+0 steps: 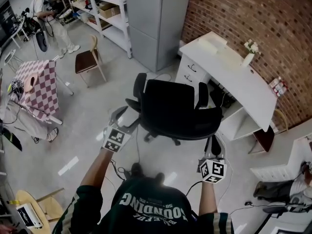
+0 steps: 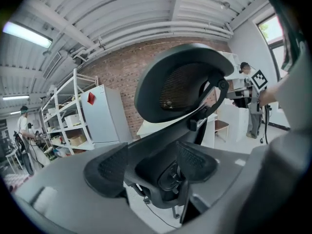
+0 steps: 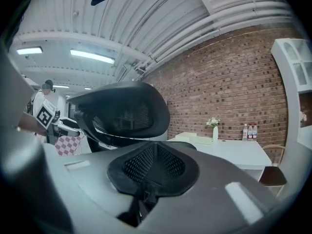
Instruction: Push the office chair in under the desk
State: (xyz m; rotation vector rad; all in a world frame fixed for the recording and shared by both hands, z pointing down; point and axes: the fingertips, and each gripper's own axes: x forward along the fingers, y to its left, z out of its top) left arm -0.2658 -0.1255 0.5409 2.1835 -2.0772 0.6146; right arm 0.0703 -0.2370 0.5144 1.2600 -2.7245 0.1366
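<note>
The black office chair (image 1: 175, 111) stands on the floor in front of the white desk (image 1: 229, 72), its back toward me. My left gripper (image 1: 124, 118) is at the chair's left side, near the armrest. In the left gripper view that gripper (image 2: 151, 167) is open, with the chair's dark back frame (image 2: 168, 179) showing in the gap and neither pad pressing on it; the mesh headrest (image 2: 180, 89) rises beyond. My right gripper (image 1: 214, 144) is by the back's right edge. In the right gripper view it (image 3: 152, 165) is shut, pads together, with the chair back (image 3: 122, 113) just beyond.
A grey cabinet (image 1: 156, 18) and shelving (image 1: 97, 9) stand beyond the chair. At left are a wooden chair (image 1: 88, 57) and a checked table (image 1: 36, 82). A brick wall (image 1: 253, 13) backs the desk, which carries a vase (image 1: 249, 52). Cables lie on the floor (image 1: 146, 150).
</note>
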